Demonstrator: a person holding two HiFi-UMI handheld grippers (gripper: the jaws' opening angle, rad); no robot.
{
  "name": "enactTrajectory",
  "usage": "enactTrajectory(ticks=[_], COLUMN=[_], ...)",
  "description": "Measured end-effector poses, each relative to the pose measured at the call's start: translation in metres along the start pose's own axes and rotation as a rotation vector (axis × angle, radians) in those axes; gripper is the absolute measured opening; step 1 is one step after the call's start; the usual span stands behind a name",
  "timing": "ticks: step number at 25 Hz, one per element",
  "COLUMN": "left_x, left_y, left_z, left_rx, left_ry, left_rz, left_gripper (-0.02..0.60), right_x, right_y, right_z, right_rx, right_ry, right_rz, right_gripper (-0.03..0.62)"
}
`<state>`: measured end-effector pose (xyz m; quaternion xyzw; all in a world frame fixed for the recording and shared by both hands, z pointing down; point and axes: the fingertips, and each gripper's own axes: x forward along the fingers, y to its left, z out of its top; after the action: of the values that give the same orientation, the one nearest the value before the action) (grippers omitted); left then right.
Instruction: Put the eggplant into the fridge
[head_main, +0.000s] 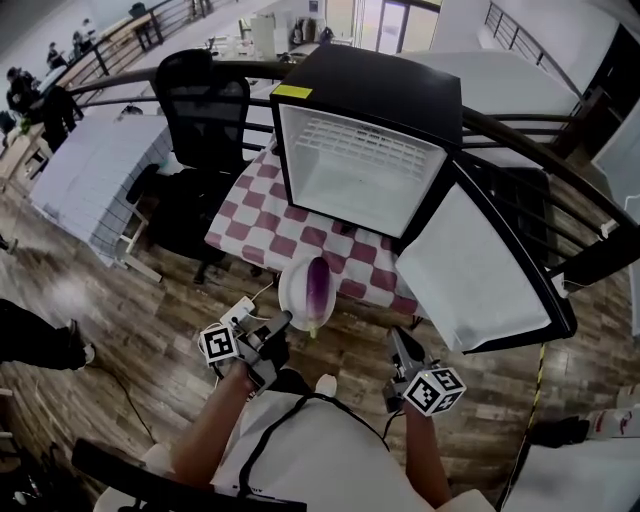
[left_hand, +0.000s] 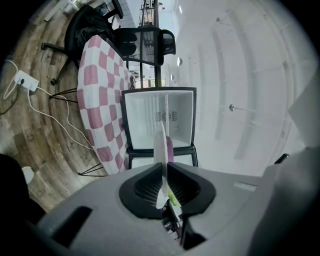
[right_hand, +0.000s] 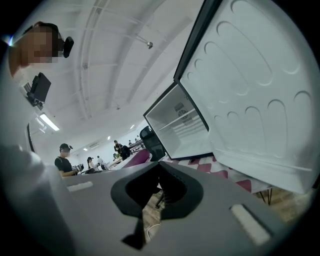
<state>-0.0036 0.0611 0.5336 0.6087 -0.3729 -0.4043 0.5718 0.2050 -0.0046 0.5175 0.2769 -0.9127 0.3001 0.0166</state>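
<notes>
Here one eggplant (head_main: 318, 285) lies on one white plate (head_main: 293, 292) at mid-frame, just below the single open fridge (head_main: 380, 85). Its long axis runs up-down, purple end toward the fridge, green stem toward the lower edge. Of two grippers, the left gripper (head_main: 284, 321) pinches the plate's rim; the right gripper (head_main: 399, 342), lower right, is closed on nothing.

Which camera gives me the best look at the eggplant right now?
Head view: the long purple eggplant shows whole, lying on the round white plate clamped by the left gripper. Left gripper view shows the plate edge-on with only a purple sliver beside it. Right gripper view does not show it.
</notes>
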Motion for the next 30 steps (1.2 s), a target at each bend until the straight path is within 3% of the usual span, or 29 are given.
enactTrajectory(ticks=[11,17,30], left_x=[0.018,0.030,0.090], left_y=[0.003,0.013,0.022], left_z=[0.006,0.015,0.069], left_rx=[0.009,-0.002,-0.017], left_ry=[-0.006,0.009,0.105], left_rz=[0.010,0.016,0.022], left_gripper=[0.038,0.040,0.040], right_x=[0.012,0.017,0.080], right_y=[-0.007,-0.016,-0.025], right_z=[0.002,0.002,0.028], right_rx=[0.007,0.032,0.034], right_ry=[0.029,0.018,0.017], right_rz=[0.028,-0.001,-0.018], right_gripper=[0.006,0.006,0.006])
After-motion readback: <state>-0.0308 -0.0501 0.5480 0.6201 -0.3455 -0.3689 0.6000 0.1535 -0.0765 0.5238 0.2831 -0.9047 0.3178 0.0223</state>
